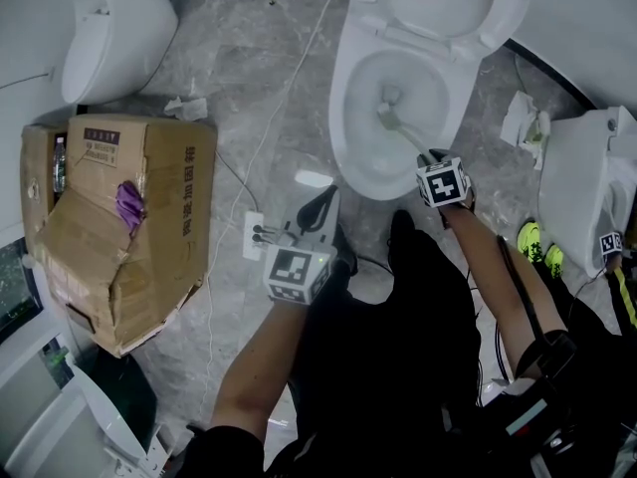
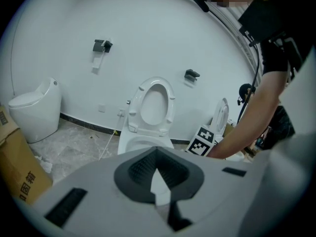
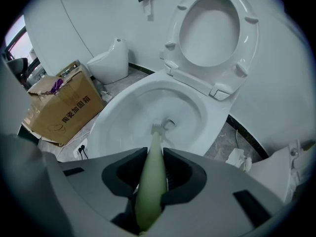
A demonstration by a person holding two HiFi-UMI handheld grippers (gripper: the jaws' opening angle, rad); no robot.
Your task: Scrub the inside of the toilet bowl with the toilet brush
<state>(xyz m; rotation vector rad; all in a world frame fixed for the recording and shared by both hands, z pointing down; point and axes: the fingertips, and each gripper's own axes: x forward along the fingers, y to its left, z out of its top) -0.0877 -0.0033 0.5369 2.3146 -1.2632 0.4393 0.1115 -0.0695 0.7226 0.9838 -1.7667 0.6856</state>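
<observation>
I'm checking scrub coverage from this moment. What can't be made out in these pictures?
- Toilet brush bristles: too small in the head view; in the right gripper view, contact with the toilet bowl cannot be told.
- Brush handle's end: right gripper view, buried inside the right gripper.
- Bowl interior: left gripper view, blocked by the shut left gripper.
- Cardboard box contents: head view, mostly covered by flaps.

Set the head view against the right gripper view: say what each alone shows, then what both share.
Head view only: the left gripper, away from the bowl, and both forearms. Right gripper view only: the right gripper shut on the green brush handle. Both: the toilet bowl, the brush head inside it, the cardboard box.
</observation>
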